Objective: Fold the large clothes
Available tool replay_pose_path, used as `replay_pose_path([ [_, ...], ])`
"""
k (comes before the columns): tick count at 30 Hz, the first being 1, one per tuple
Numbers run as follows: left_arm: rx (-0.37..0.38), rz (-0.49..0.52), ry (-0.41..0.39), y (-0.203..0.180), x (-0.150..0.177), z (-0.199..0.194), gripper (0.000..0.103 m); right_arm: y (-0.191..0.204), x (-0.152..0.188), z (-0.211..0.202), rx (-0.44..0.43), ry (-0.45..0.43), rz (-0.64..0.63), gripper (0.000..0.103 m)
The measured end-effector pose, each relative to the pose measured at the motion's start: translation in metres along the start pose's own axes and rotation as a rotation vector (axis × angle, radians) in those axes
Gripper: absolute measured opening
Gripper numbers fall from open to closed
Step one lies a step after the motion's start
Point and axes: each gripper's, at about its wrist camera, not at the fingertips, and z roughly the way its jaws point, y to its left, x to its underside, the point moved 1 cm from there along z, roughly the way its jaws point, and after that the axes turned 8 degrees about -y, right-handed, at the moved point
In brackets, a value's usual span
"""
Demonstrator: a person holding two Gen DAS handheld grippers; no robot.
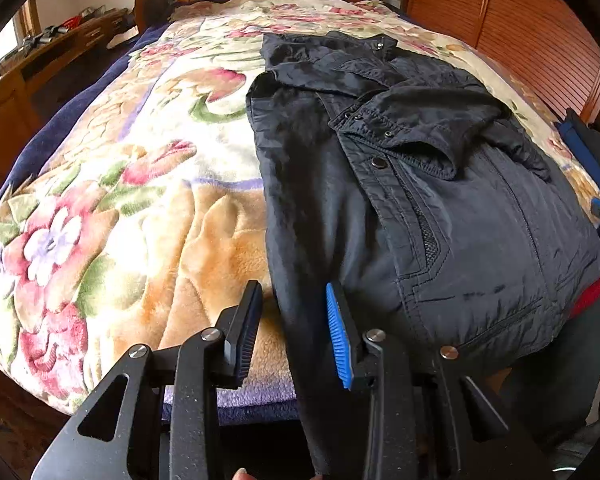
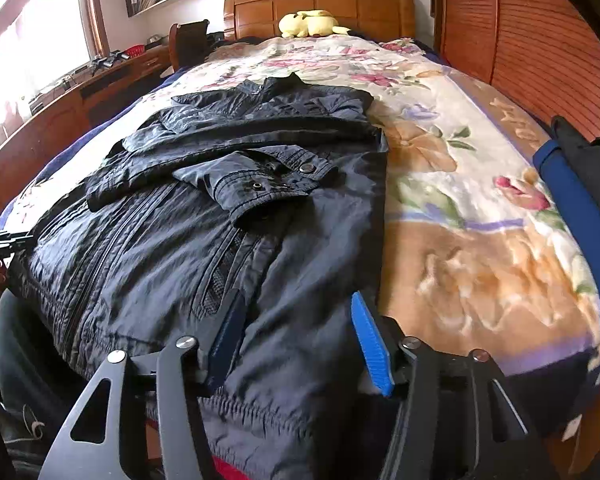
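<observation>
While our left gripper (image 1: 294,330) points down at the bed's foot, its jaws stand apart with the jacket (image 1: 440,184) edge hanging between them; we cannot tell whether the pads press on the cloth. Our right gripper (image 2: 298,336) sits over the jacket's hem at the other side, its jaws spread wide, the fabric lying between them untouched by the blue pad.

Beyond both grippers the dark jacket lies flat on the floral blanket (image 1: 140,200), front up, collar toward the headboard (image 2: 320,8). Both sleeves are folded in across the chest, one snap cuff (image 2: 268,184) on top. The hem hangs over the foot of the bed.

A yellow plush (image 2: 308,22) rests by the headboard. A wooden desk (image 1: 40,64) runs along the left side, a slatted wooden panel (image 2: 540,40) along the right.
</observation>
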Motion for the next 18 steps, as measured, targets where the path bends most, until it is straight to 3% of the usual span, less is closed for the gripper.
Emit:
replay_pose_path([
  [7,-0.024,-0.024,-0.005,-0.002,0.012,-0.010,0.034,-0.004,0.012,-0.016,0.027,0.014,0.026,0.064],
  [18,-0.008,-0.040,0.000,-0.001,0.024,-0.022,0.034,-0.011,0.026,0.004,-0.005,0.088,0.057,0.064],
])
